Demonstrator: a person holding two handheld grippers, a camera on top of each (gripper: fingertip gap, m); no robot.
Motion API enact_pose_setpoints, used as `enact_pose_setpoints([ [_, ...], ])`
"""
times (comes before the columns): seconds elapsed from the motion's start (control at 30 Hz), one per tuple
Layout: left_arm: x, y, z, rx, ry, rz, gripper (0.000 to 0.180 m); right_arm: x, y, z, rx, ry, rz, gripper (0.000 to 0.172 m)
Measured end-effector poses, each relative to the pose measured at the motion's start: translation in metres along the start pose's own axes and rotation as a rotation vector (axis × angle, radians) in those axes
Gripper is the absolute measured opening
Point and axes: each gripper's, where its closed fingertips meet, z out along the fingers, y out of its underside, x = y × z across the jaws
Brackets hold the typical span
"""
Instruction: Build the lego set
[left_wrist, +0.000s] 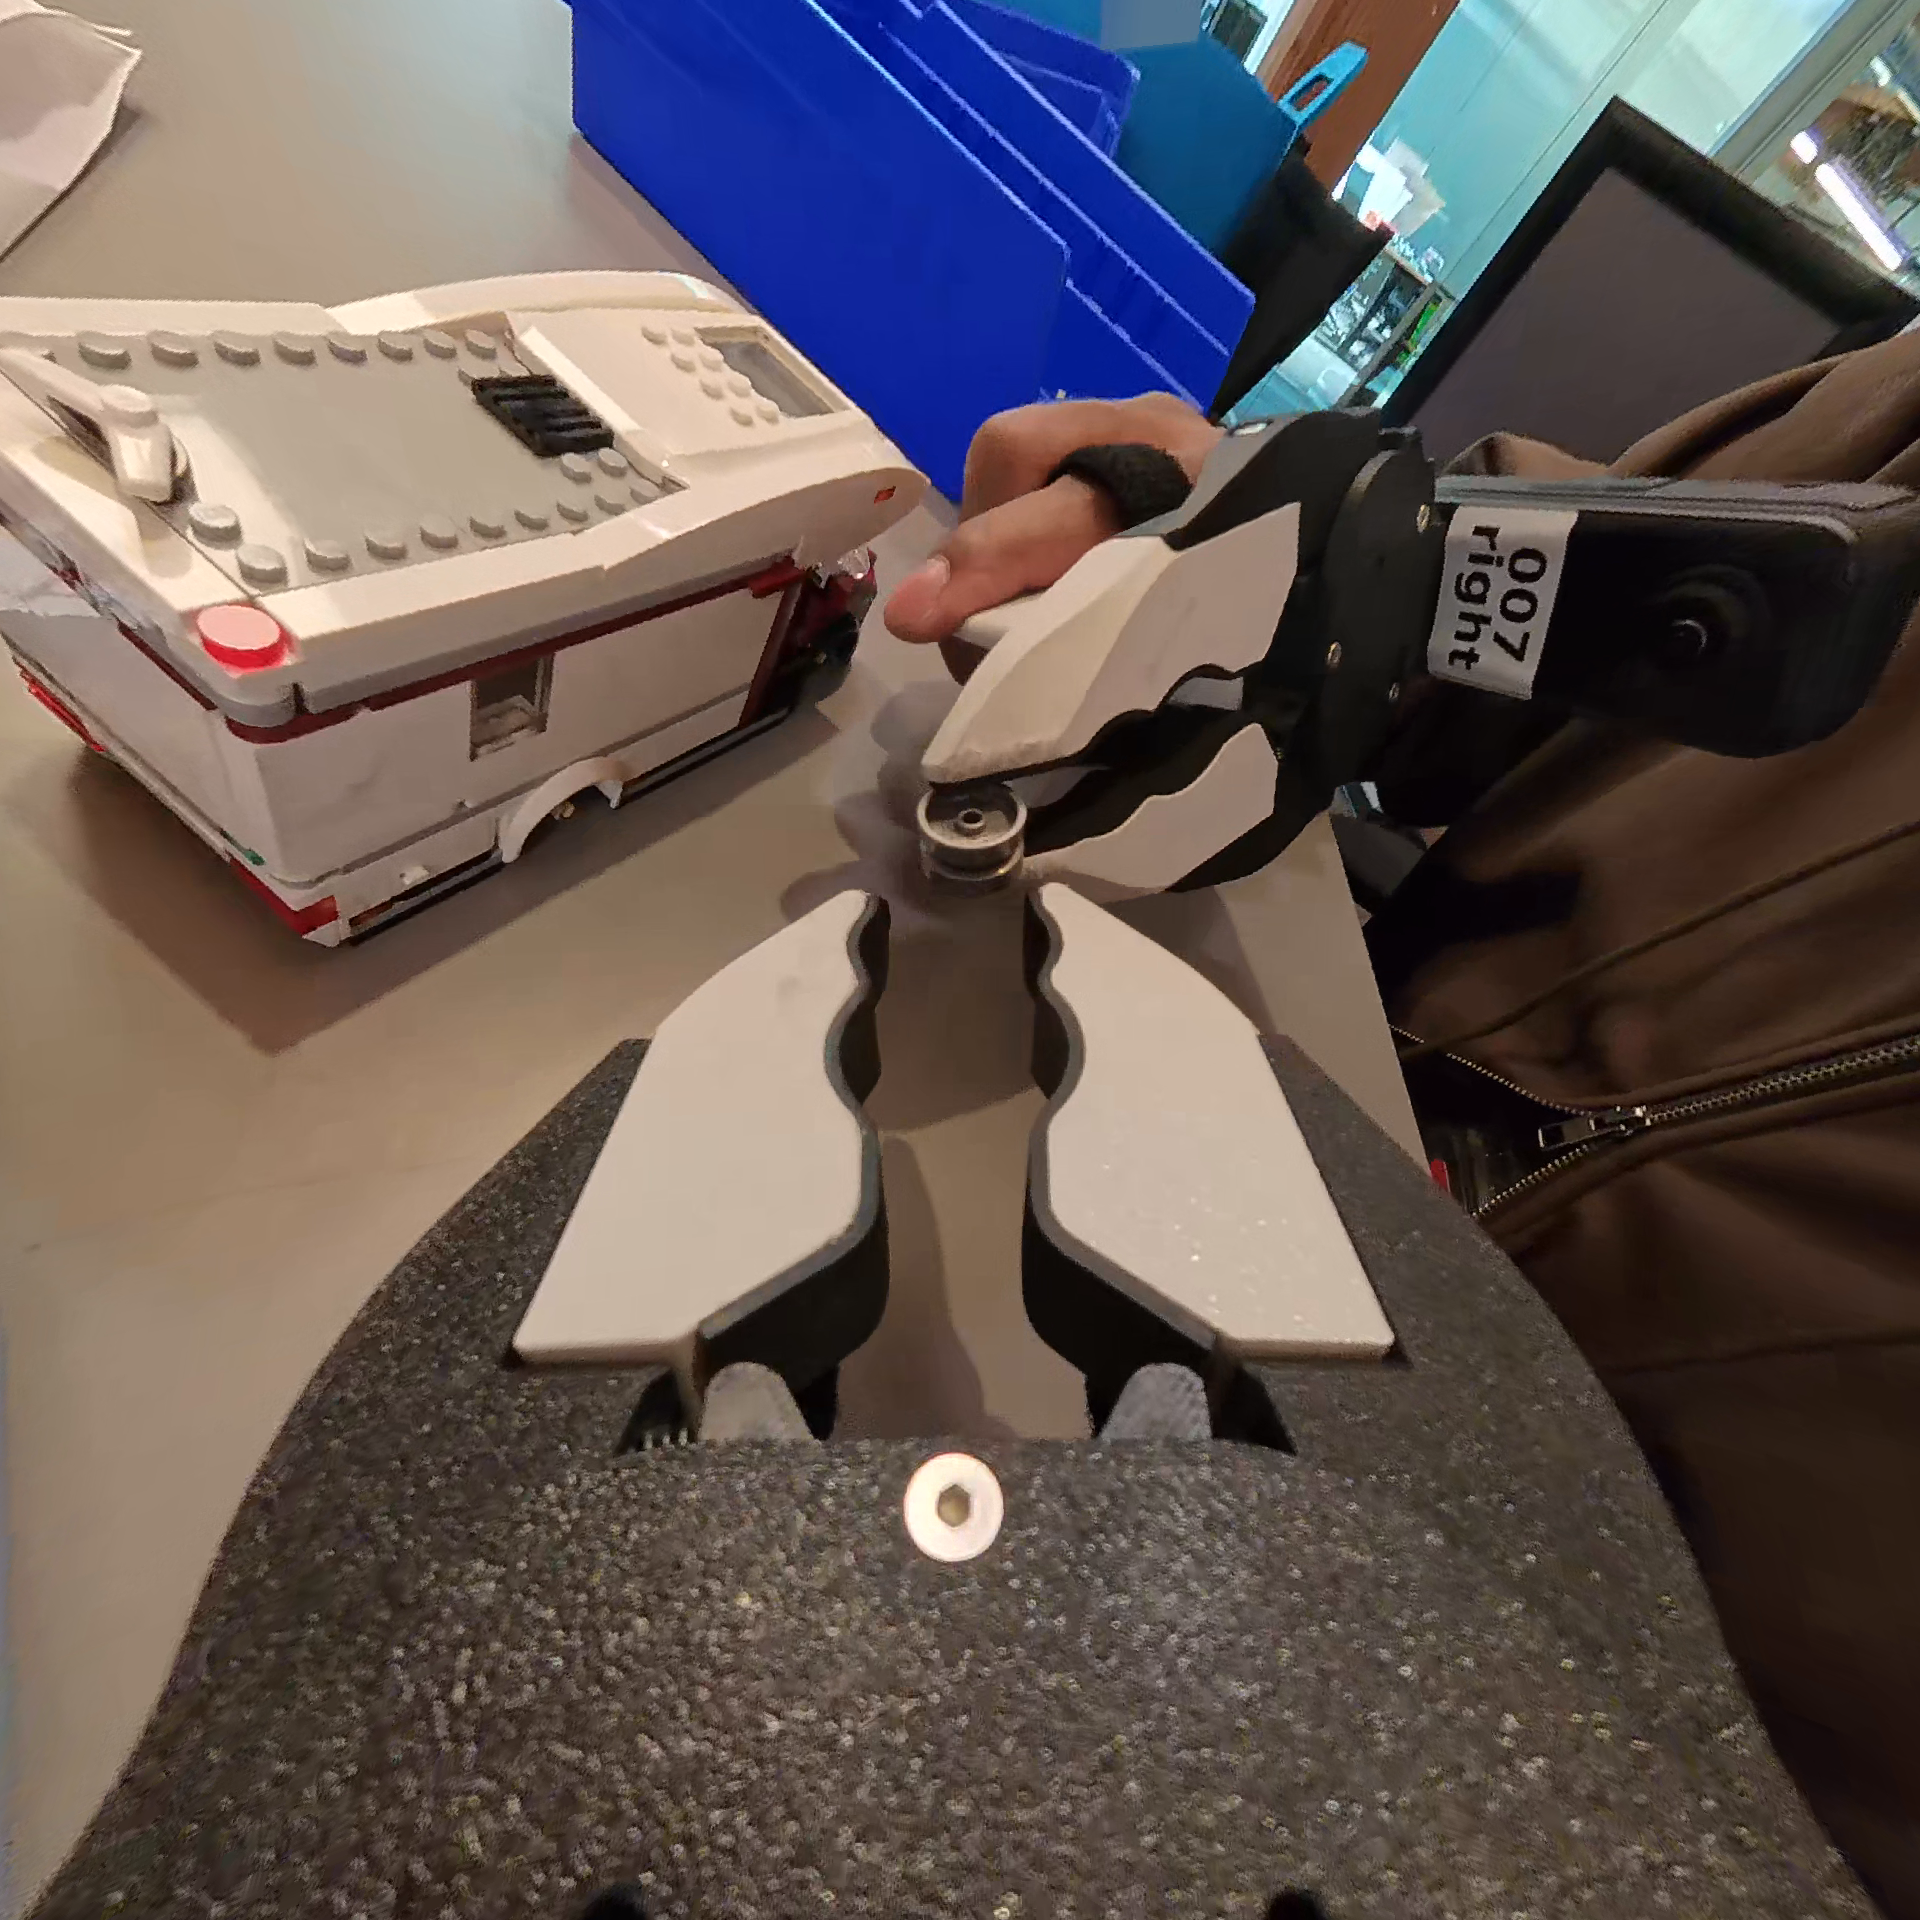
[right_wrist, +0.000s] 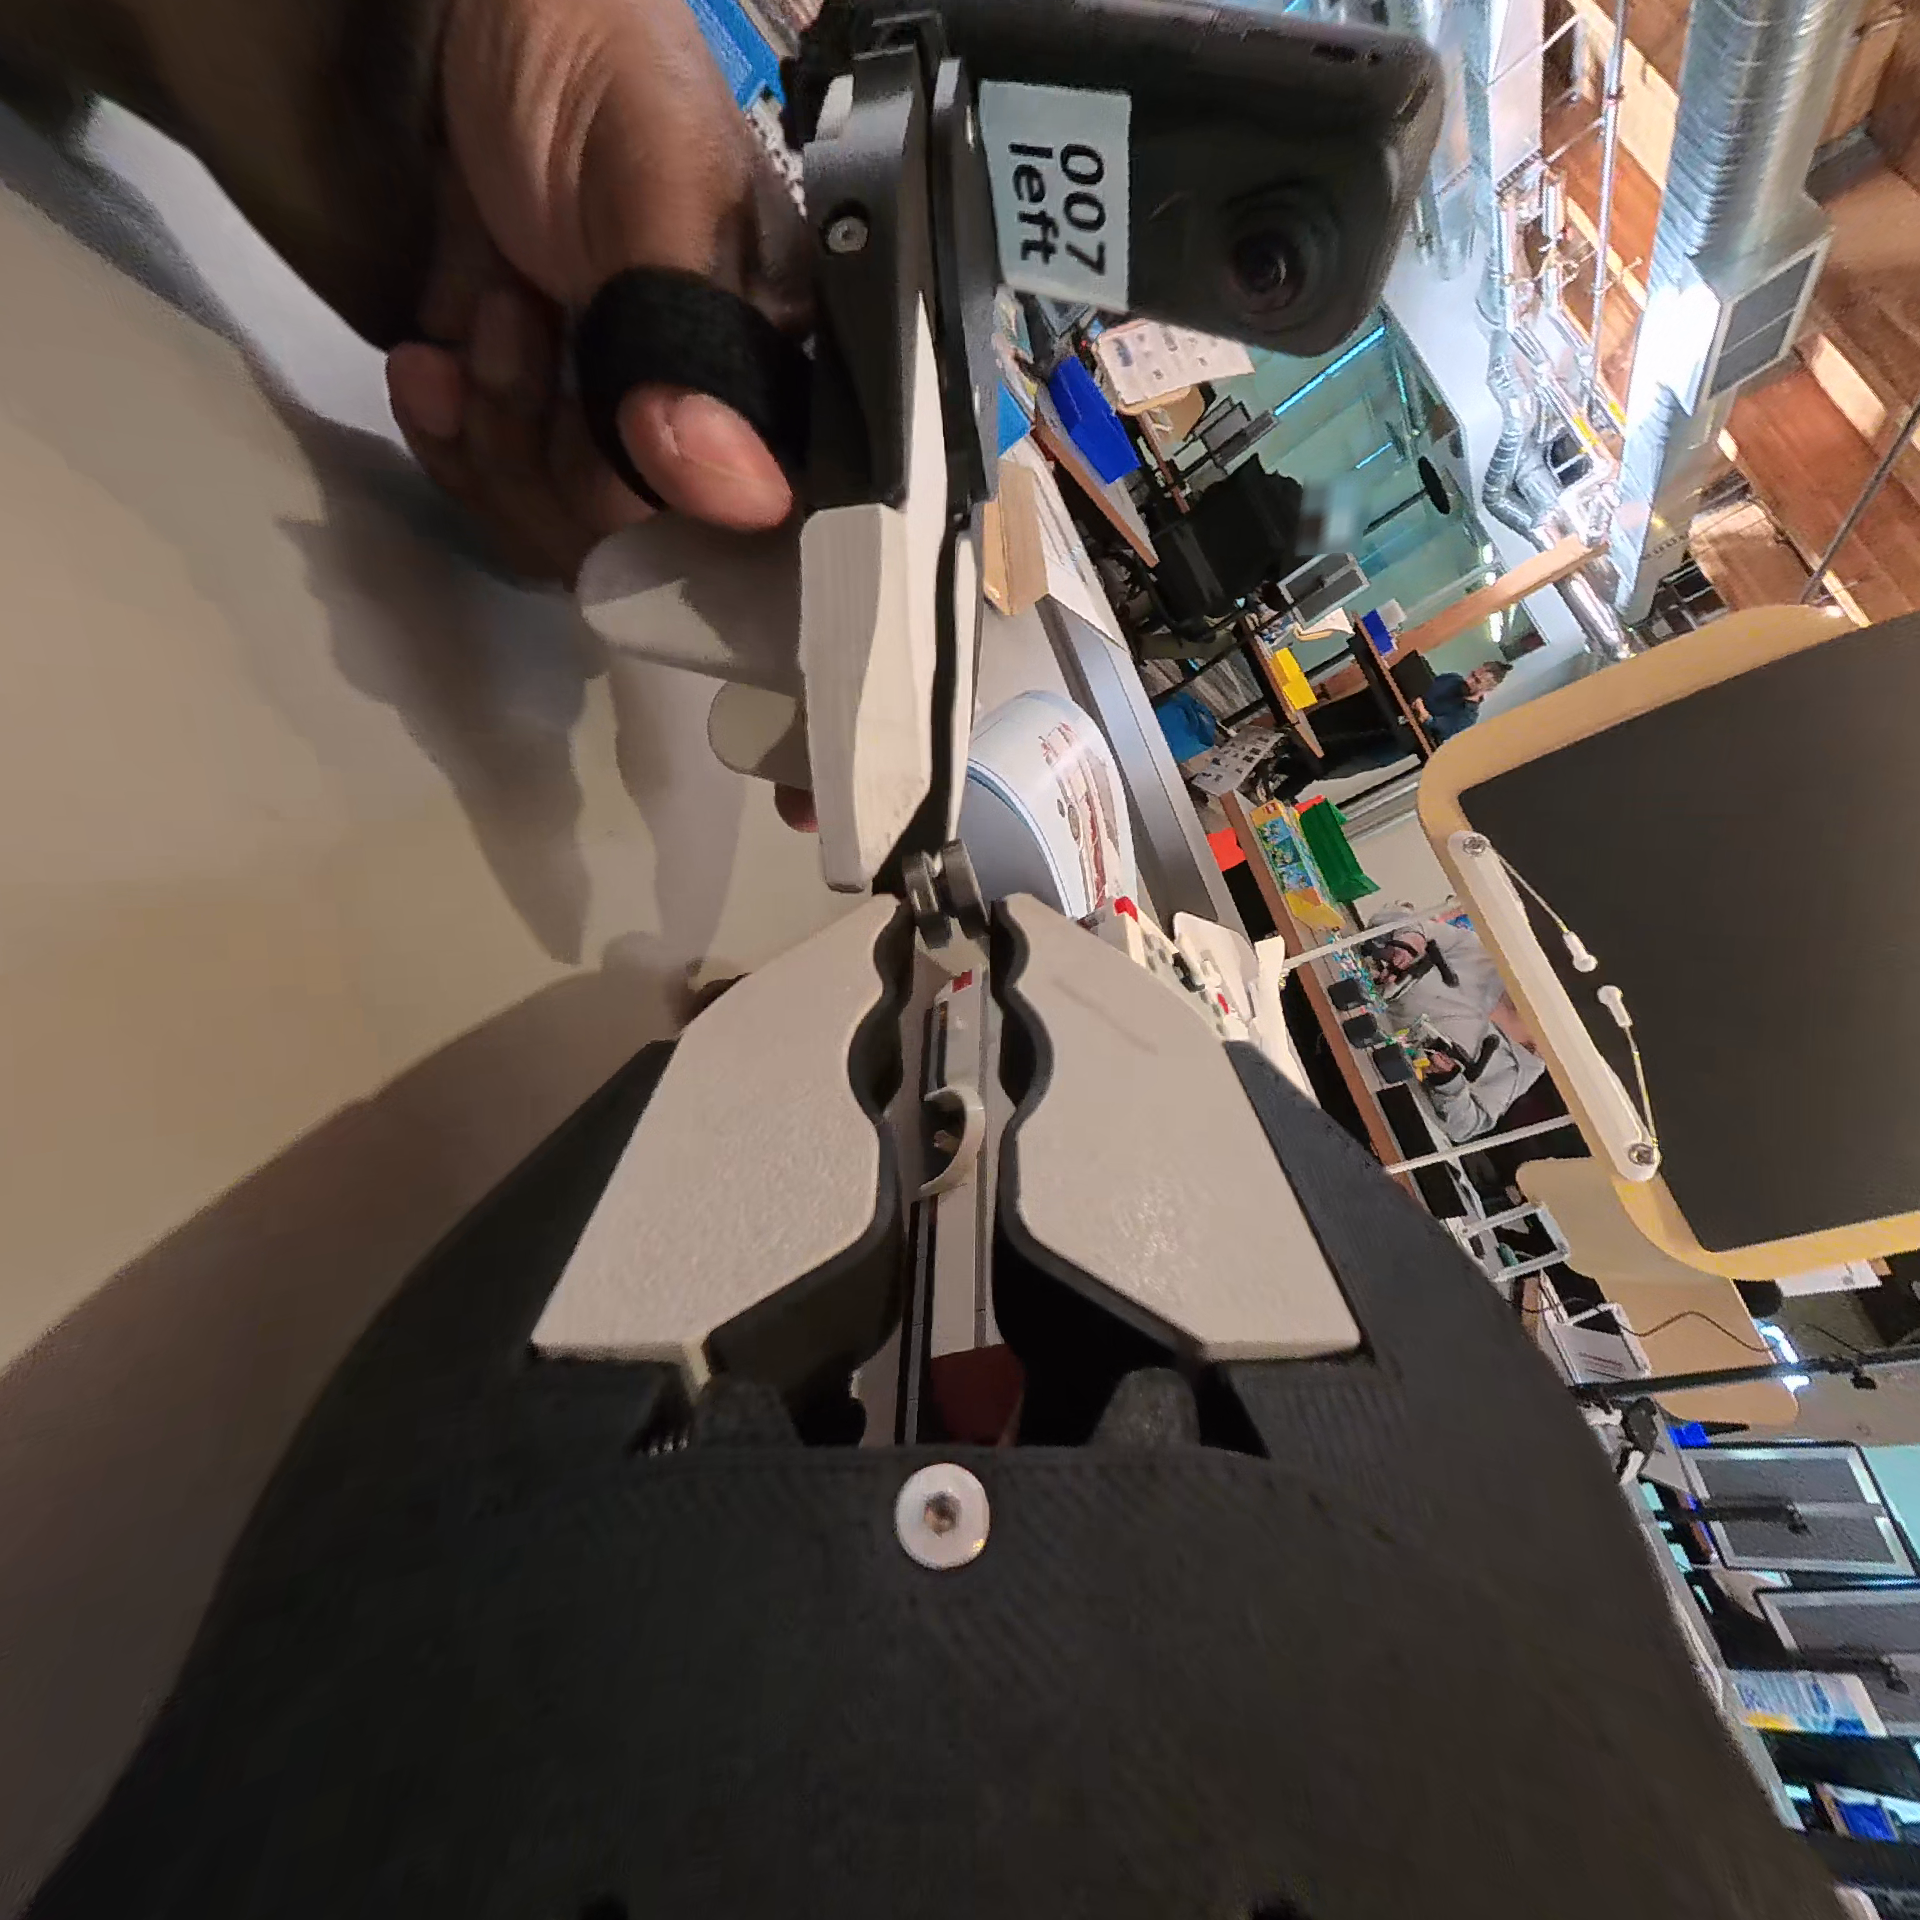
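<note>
Two handheld grippers met over one small grey wheel hub (left_wrist: 971, 826), seen from my left wrist view.

- **Right gripper (left_wrist: 992, 805):** It came in from 3 o'clock. Its white fingers (left_wrist: 1091, 644) were clamped on the hub, one tip on the rim at 12 o'clock and the other against its side at 4 o'clock. In my right wrist view the hub (right_wrist: 940, 904) sat edge-on between my two fingertips (right_wrist: 831, 997), which closed in on both its faces. My hand (left_wrist: 1039, 520) gripped the handle, with a black strap round one digit.
- **Left gripper (left_wrist: 956, 914):** Its fingers (left_wrist: 748, 1091) stood apart and held nothing. The tips lay just short of the hub, which sat at 12 o'clock from them. I could not tell whether either tip brushed it.
- **Wheel hub:** It was just above the grey bench (left_wrist: 312, 1143), near the bench edge, at the centre of the view. I could not tell whether it rested on the surface.
- **Surroundings:** A white and dark red brick-built camper van (left_wrist: 416, 582) stood on the bench at 10 o'clock, well apart from the hub, with an empty wheel arch (left_wrist: 566, 795) facing me. Blue bins (left_wrist: 883, 208) stood behind it at 12 o'clock. A dark monitor (left_wrist: 1662, 312) was at 2 o'clock, and my brown zipped jacket (left_wrist: 1662, 1039) filled the view at 3 to 4 o'clock.
</note>
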Motion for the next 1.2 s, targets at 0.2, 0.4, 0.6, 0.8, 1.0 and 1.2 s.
enact_pose_setpoints([
  [0.2,0.005,-0.010,0.000,0.079,0.040,-0.011,0.025,0.004,-0.004,-0.003,0.016,0.034,0.003,0.013],
  [0.4,0.009,-0.017,-0.001,0.137,0.072,-0.022,0.018,0.008,-0.006,-0.004,0.027,0.056,0.011,0.013],
  [0.6,0.009,-0.022,-0.002,0.185,0.086,-0.044,0.018,0.012,-0.006,-0.004,0.029,0.077,0.017,0.012],
  [0.8,0.008,-0.025,-0.005,0.208,0.087,-0.045,0.018,0.012,-0.007,-0.005,0.033,0.083,0.013,0.011],
  [1.0,0.010,-0.026,-0.004,0.222,0.107,-0.062,0.018,0.013,-0.008,-0.006,0.038,0.088,0.013,0.011],
  [1.2,0.010,-0.026,-0.004,0.220,0.108,-0.064,0.018,0.013,-0.008,-0.006,0.037,0.087,0.011,0.011],
])
